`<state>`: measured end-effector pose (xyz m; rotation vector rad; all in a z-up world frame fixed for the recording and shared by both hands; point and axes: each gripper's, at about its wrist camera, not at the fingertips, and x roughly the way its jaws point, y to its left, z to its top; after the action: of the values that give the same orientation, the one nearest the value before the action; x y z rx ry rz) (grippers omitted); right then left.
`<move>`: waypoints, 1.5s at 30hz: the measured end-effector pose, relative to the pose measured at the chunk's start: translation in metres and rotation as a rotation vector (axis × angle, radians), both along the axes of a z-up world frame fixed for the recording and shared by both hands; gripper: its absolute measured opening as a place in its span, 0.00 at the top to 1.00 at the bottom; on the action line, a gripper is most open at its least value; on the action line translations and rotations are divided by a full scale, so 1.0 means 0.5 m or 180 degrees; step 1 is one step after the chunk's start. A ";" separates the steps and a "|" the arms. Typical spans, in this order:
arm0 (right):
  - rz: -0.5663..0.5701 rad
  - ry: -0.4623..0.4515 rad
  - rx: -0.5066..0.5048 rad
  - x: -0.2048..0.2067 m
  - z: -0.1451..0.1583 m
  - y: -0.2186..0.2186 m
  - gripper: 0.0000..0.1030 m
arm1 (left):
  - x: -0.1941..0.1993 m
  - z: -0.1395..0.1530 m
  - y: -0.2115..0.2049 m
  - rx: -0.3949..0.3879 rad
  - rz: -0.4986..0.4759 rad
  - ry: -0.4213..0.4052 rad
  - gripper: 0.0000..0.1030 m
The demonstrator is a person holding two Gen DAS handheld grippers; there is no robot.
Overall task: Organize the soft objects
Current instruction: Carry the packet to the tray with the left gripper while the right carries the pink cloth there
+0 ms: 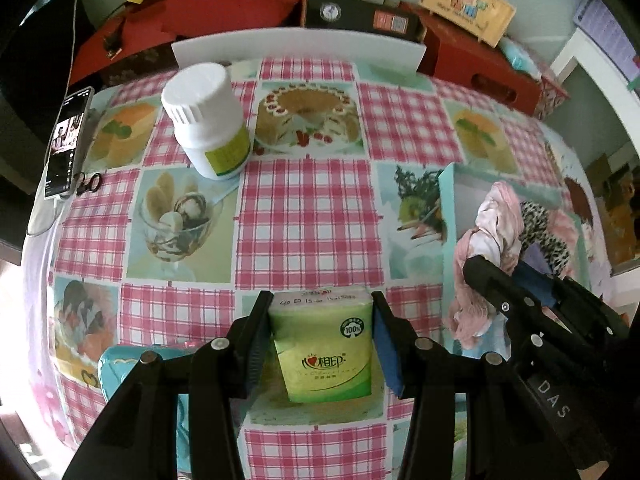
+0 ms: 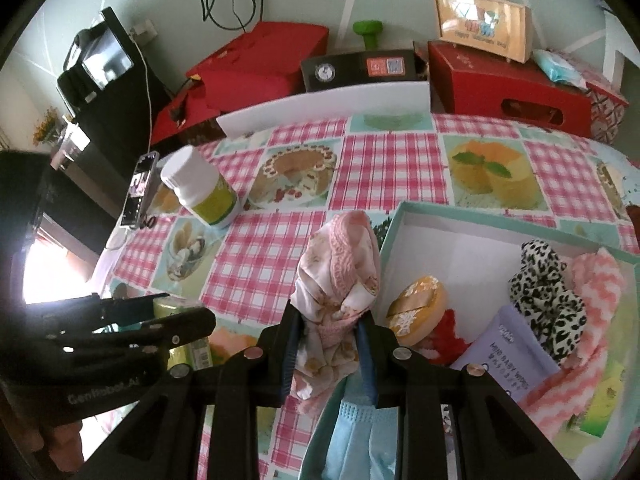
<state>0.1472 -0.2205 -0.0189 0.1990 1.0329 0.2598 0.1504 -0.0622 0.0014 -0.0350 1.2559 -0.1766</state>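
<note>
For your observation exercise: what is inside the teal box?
Inside the teal box: leopard-print fabric, pink knit cloth, baby wipes, round yellow tin, red item. Whatever lies underneath is covered.

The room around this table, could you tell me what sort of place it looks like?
Probably a lived-in home: a dessert-print tablecloth, stacked red gift boxes against the wall, and a green dumbbell behind them.

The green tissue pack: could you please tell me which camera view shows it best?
The left wrist view: the green tissue pack sits centred between the left gripper's jaws, label readable. The right wrist view shows only slivers behind that gripper.
</note>
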 end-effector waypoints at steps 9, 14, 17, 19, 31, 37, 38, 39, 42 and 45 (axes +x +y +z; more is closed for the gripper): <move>-0.0141 -0.0255 0.0007 -0.016 0.052 -0.023 0.72 | 0.007 0.034 -0.014 -0.0099 -0.0040 -0.0307 0.52; -0.0311 -0.0443 0.0010 -0.034 0.091 -0.057 0.72 | 0.009 0.064 -0.033 -0.0139 -0.0123 -0.0434 0.52; -0.0429 -0.0516 -0.0046 -0.044 0.106 -0.078 0.72 | 0.008 0.087 -0.050 -0.0186 -0.0186 -0.0528 0.52; -0.0509 -0.0552 -0.0061 -0.048 0.114 -0.097 0.72 | 0.006 0.099 -0.061 -0.0213 -0.0227 -0.0578 0.52; -0.1166 -0.0602 -0.0063 -0.090 0.134 -0.241 0.72 | -0.022 0.117 -0.119 -0.0329 -0.0507 -0.0697 0.52; -0.1516 -0.0541 -0.0156 -0.117 0.125 -0.308 0.72 | -0.043 0.109 -0.174 -0.0333 -0.0770 -0.0686 0.52; -0.1577 -0.0528 -0.0190 -0.121 0.124 -0.319 0.72 | -0.045 0.106 -0.183 -0.0331 -0.0809 -0.0677 0.52; -0.1624 -0.0516 -0.0220 -0.127 0.122 -0.329 0.72 | -0.050 0.102 -0.197 -0.0332 -0.0874 -0.0663 0.52; -0.1770 -0.0468 -0.0277 -0.142 0.117 -0.357 0.72 | -0.066 0.089 -0.231 -0.0314 -0.1033 -0.0626 0.52; -0.1866 -0.0418 -0.0271 -0.150 0.108 -0.377 0.72 | -0.076 0.074 -0.258 -0.0299 -0.1133 -0.0581 0.52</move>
<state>0.0725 -0.4091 0.0352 0.3914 0.8136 -0.2987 0.1124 -0.1912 0.0384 0.1223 1.0631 -0.5352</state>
